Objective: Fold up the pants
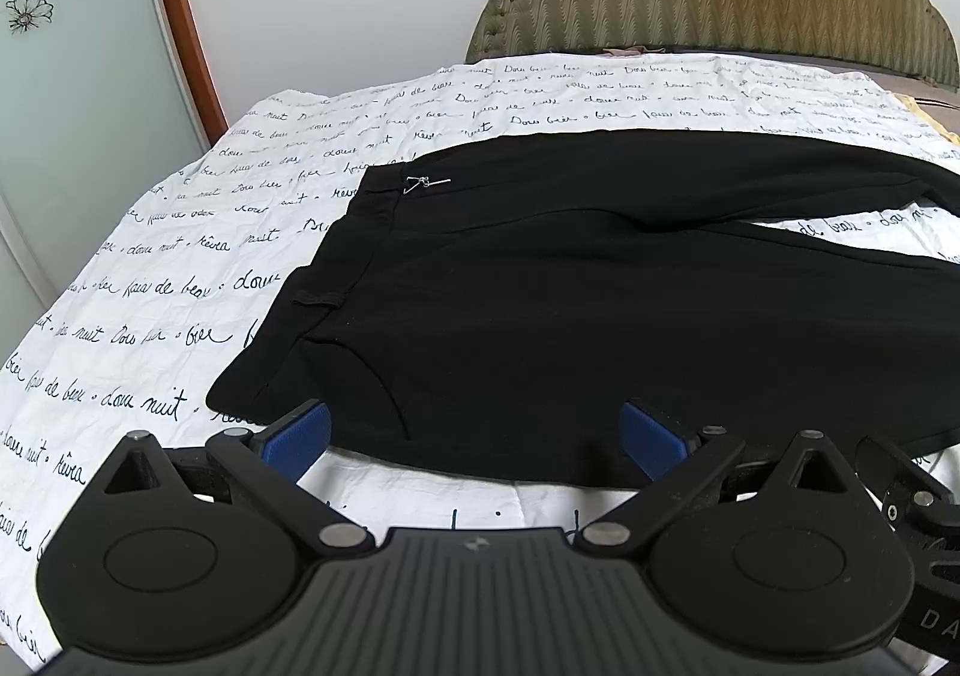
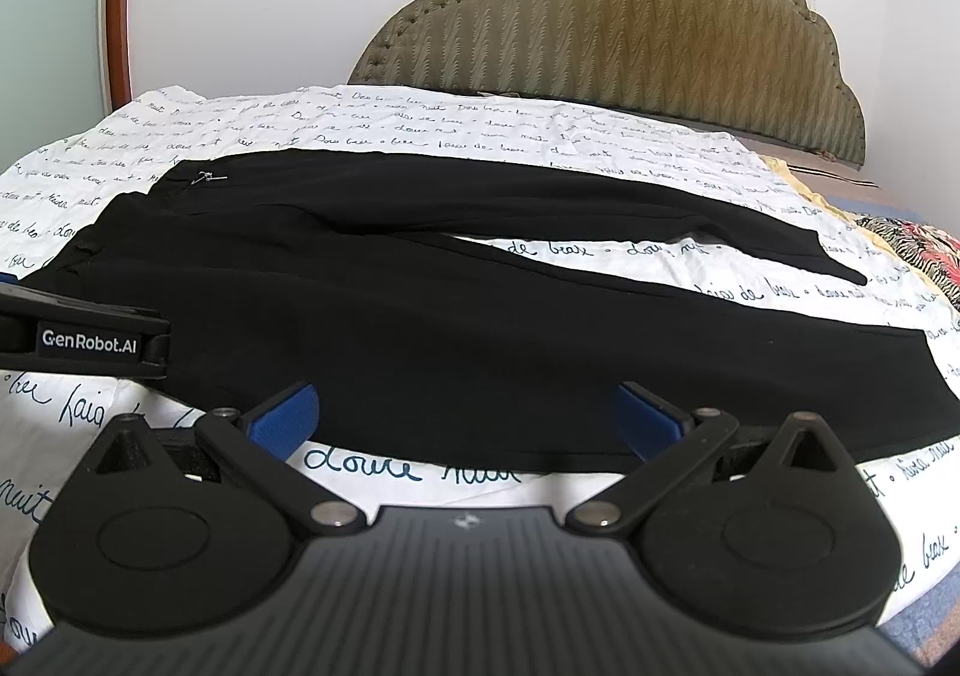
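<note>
We see black pants (image 1: 570, 304) spread flat, legs apart, on a script-printed sheet (image 1: 150, 268); both grippers (image 1: 474, 436) (image 2: 468, 418) gape empty before a padded headboard (image 2: 630, 28).

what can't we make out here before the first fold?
- Pants hems: cut off by right edge, left wrist view.
- Near leg cuff: runs off the frame's right edge, right wrist view.
- Waist clasp: too small to identify.
- Pants' near edge: partly hidden behind left tongs and right tongs.

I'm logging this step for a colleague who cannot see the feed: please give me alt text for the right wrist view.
Black pants lie spread flat on a white bedsheet printed with cursive writing, legs parted and running to the right. The right gripper hangs open at their near edge, holding nothing, with the left gripper at the left and a padded headboard behind.
</note>
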Tool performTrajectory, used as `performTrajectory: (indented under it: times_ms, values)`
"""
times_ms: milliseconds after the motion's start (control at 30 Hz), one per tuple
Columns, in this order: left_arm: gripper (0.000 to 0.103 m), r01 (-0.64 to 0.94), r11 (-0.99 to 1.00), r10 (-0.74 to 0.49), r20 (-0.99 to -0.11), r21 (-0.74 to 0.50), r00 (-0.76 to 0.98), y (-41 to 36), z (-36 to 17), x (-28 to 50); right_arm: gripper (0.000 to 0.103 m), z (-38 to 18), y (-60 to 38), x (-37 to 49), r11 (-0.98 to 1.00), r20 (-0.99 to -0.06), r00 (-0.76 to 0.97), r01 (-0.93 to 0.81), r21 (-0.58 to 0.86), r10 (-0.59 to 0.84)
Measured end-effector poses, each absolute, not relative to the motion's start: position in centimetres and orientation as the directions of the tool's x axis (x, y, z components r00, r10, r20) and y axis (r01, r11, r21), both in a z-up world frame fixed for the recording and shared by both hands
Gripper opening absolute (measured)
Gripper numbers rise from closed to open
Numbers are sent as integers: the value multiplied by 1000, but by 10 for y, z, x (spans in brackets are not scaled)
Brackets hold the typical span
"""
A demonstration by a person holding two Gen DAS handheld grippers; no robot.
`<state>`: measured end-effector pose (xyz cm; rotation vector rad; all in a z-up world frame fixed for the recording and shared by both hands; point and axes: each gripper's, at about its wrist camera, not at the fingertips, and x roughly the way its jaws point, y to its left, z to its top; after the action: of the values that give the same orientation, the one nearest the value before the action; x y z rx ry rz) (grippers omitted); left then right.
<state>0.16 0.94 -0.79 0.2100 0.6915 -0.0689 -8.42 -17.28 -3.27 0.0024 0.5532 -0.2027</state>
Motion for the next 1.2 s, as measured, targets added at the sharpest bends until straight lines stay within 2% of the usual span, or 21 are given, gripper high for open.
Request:
performTrajectory:
  times_ms: [1200]
  values:
    - [103, 125, 977, 19, -649, 175, 761, 8, -11, 4, 103, -34, -174, -83, 982, -533, 827, 182, -45, -177]
